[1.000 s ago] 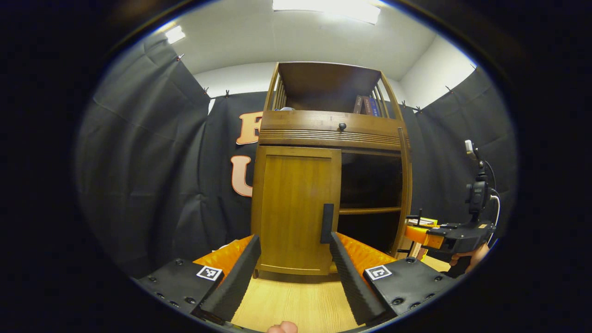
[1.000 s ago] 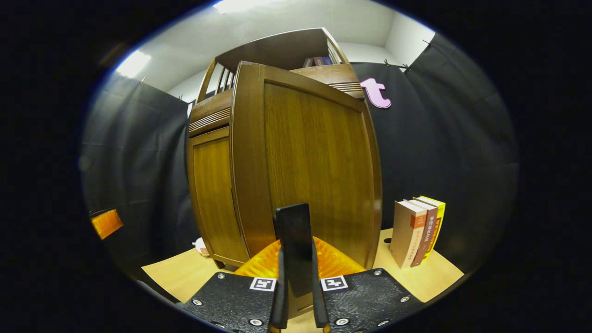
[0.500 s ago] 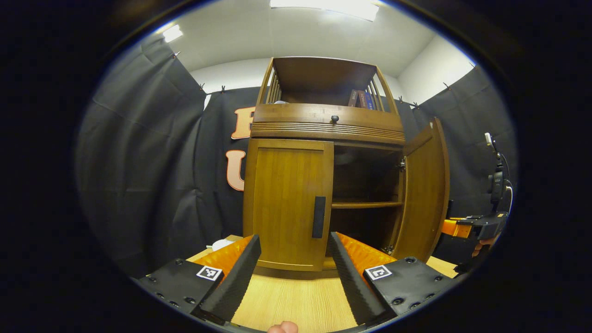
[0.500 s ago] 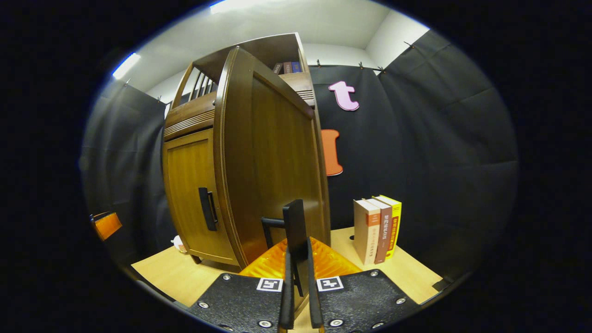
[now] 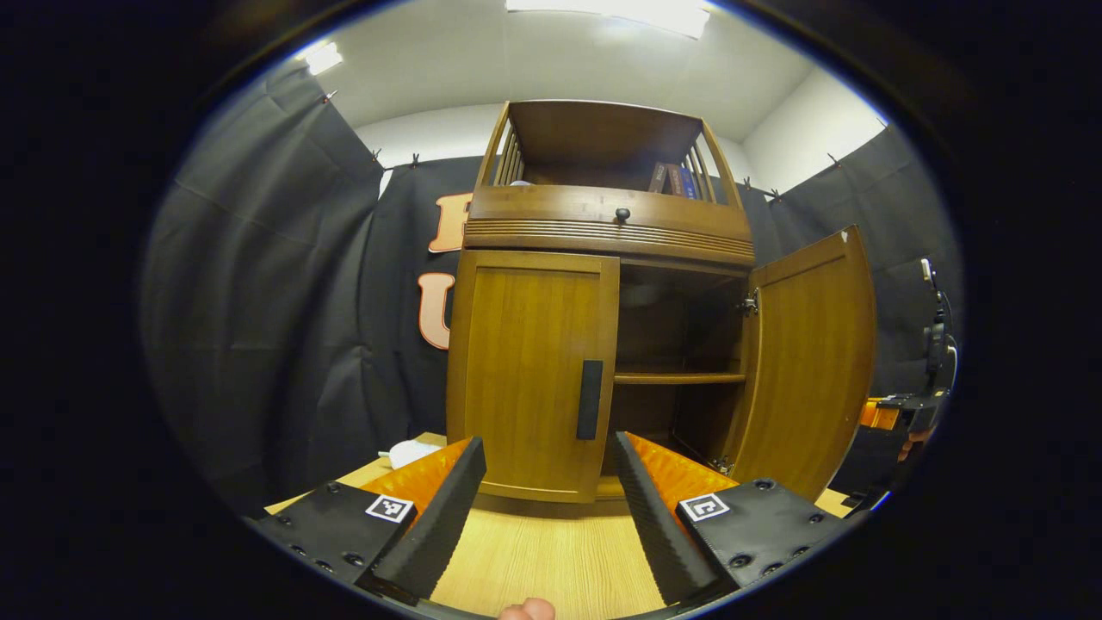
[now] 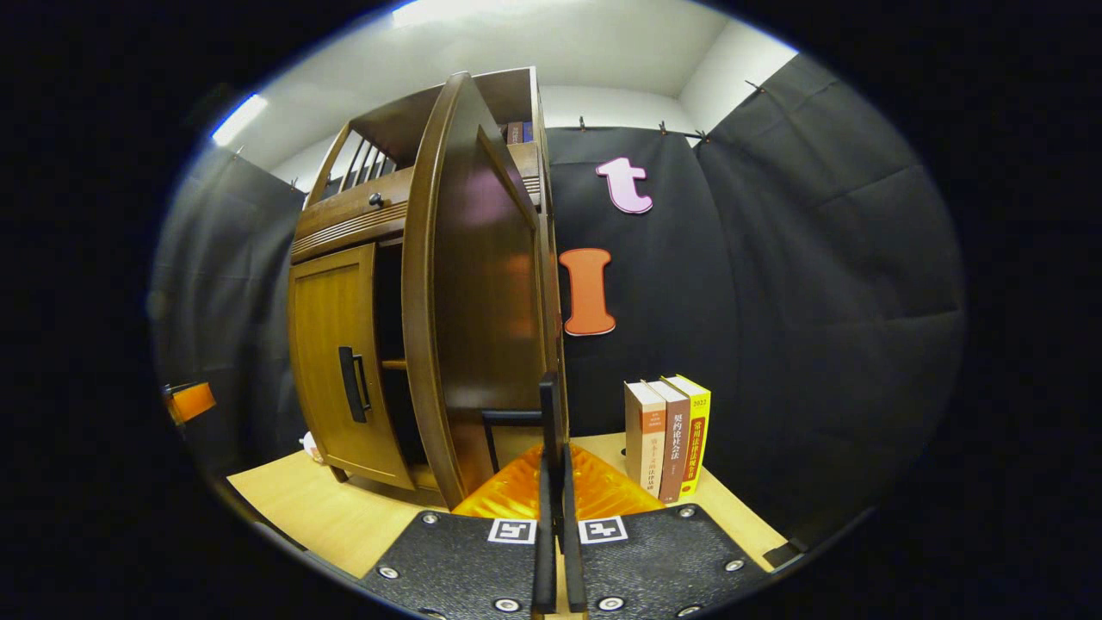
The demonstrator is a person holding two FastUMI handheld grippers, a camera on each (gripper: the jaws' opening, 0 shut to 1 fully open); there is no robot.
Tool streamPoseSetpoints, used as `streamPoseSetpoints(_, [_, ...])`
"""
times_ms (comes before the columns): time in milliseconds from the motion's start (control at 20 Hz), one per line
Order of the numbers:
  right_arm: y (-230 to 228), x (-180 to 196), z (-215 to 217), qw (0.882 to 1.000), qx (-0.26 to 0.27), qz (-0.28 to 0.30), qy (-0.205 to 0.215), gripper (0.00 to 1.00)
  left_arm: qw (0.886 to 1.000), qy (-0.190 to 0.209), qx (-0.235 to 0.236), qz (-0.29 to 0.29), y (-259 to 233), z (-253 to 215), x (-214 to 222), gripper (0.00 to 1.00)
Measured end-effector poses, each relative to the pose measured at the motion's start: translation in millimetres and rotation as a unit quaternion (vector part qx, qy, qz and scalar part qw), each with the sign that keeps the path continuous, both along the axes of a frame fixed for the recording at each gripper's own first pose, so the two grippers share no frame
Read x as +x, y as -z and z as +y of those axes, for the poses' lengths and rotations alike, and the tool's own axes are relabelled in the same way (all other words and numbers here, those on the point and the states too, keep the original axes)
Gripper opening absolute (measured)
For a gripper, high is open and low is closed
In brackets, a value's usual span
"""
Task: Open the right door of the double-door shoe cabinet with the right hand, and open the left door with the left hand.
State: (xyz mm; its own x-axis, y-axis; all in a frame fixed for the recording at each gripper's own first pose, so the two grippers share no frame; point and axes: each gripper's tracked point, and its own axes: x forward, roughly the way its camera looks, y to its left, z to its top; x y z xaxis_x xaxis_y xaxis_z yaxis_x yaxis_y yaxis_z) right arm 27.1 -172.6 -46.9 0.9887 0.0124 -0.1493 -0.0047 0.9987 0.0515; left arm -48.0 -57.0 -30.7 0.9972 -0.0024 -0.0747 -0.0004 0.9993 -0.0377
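Cabinet (image 5: 603, 232) is seen on the counter (image 5: 551, 560) in the left gripper view, left door (image 5: 525, 370) closed, right door (image 5: 814, 362) swung wide; the left claw (image 5: 547, 508) is held apart before the left door. In the right gripper view, the right claw (image 6: 555, 517) is clamped on the right door's handle (image 6: 549, 413).

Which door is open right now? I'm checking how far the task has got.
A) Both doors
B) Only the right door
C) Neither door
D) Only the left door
B: in the left gripper view the right door stands swung out, baring the shelf, while the left door sits flush and shut, with the open left gripper short of its handle.
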Motion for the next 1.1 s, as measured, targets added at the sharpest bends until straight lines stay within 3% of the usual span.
streamPoseSetpoints(300, [0, 6, -31, 0.998, 0.017, -0.005, -0.055, 0.03, 1.000, 0.001, 0.011, 0.002, 5, 5, 2, 0.96])
streamPoseSetpoints(350, [2, 7, -32, 0.998, 0.020, -0.007, -0.063, 0.09, 1.000, 0.001, 0.010, 0.003, 7, 6, 3, 0.95])
streamPoseSetpoints(400, [1, 6, -32, 0.998, 0.022, -0.008, -0.066, 0.04, 1.000, 0.000, 0.008, 0.005, 8, 8, 5, 0.94])
streamPoseSetpoints(450, [1, 7, -31, 0.997, 0.024, -0.007, -0.066, 0.05, 1.000, -0.003, 0.004, 0.007, 8, 10, 6, 0.93])
streamPoseSetpoints(550, [4, 1, -33, 0.998, 0.015, -0.003, -0.057, 0.13, 1.000, -0.010, -0.004, 0.010, 12, 13, 10, 0.93])
streamPoseSetpoints(600, [8, -7, -35, 0.999, 0.006, -0.001, -0.052, 0.07, 1.000, -0.011, -0.007, 0.011, 12, 14, 13, 0.93])
streamPoseSetpoints(650, [9, -14, -35, 0.999, 0.006, -0.001, -0.046, 0.13, 1.000, -0.015, -0.008, 0.012, 13, 16, 15, 0.93])
streamPoseSetpoints(700, [12, -20, -35, 0.999, 0.012, 0.001, -0.038, 0.07, 1.000, -0.018, -0.007, 0.012, 13, 19, 17, 0.97])
streamPoseSetpoints(900, [17, -47, -38, 1.000, 0.010, 0.013, -0.004, 0.07, 1.000, -0.021, 0.009, 0.010, 16, 20, 31, 0.92])
streamPoseSetpoints(1000, [10, -62, -31, 1.000, 0.022, 0.015, 0.009, 0.12, 1.000, -0.013, 0.004, 0.009, 17, 17, 44, 0.93])
streamPoseSetpoints(1050, [5, -68, -28, 0.999, 0.025, 0.014, 0.014, 0.07, 1.000, -0.005, 0.002, 0.010, 20, 11, 51, 0.93])
streamPoseSetpoints(1100, [-1, -72, -24, 0.999, 0.026, 0.011, 0.015, 0.10, 1.000, 0.004, 0.002, 0.012, 21, 6, 60, 0.93])
